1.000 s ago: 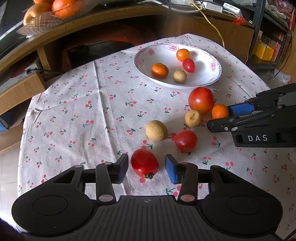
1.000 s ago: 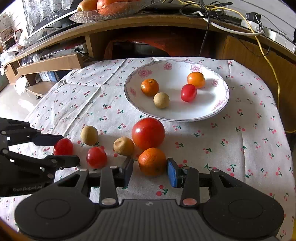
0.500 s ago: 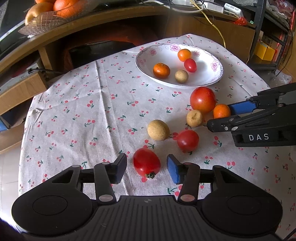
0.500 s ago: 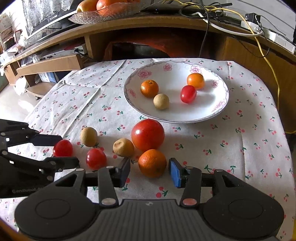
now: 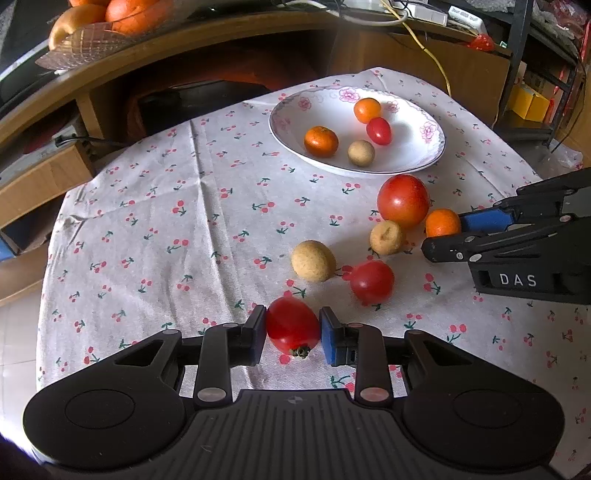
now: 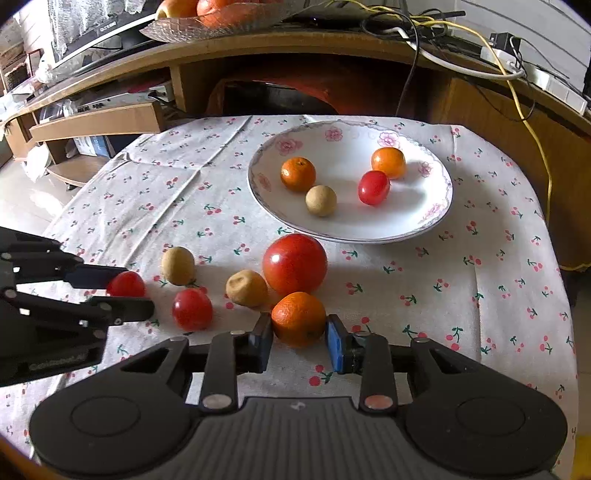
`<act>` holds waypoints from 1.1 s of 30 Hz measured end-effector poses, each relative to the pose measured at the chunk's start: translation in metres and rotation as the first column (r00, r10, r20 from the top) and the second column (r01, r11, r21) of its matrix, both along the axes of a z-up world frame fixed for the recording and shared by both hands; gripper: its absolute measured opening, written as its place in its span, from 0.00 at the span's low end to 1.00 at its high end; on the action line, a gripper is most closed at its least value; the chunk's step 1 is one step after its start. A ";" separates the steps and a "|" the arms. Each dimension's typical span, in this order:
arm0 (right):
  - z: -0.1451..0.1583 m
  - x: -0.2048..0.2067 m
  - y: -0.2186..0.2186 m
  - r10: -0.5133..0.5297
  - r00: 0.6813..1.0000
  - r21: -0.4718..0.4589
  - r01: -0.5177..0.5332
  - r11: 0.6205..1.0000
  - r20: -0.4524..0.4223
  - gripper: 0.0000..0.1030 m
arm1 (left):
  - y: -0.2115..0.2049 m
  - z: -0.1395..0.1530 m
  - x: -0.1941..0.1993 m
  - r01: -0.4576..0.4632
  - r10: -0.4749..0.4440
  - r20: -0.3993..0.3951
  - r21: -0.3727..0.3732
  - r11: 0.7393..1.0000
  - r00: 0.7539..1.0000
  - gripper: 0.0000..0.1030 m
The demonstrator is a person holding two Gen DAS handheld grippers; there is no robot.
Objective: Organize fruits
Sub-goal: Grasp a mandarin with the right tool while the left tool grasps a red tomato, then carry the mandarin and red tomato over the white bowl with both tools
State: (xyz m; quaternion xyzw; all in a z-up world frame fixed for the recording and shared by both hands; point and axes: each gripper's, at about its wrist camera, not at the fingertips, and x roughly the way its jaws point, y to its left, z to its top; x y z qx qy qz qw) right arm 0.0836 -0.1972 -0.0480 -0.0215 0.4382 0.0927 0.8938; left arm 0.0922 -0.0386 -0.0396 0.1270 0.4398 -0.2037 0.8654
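Note:
My left gripper is shut on a small red tomato that rests on the cherry-print cloth; both pads touch it. That tomato also shows between the left gripper's fingers in the right wrist view. My right gripper is shut on a small orange lying on the cloth beside the large tomato. Loose nearby are another small tomato and two tan round fruits. The white flowered plate behind holds two oranges, a small tomato and a tan fruit.
A wooden shelf unit curves behind the table, with a glass fruit bowl on top and cables at the right. The cloth's left half carries no fruit. The table edge drops off at left and right.
Both grippers have narrowed from open until the pads touch their fruit: the left on the small tomato, the right on the orange. Neither fruit has left the cloth.

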 end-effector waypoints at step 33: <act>0.037 -0.023 -0.003 -0.002 0.996 0.085 -0.005 0.996 0.084 0.29 | -0.032 0.035 -0.001 0.044 -0.038 0.093 -0.070 0.997 0.995 0.37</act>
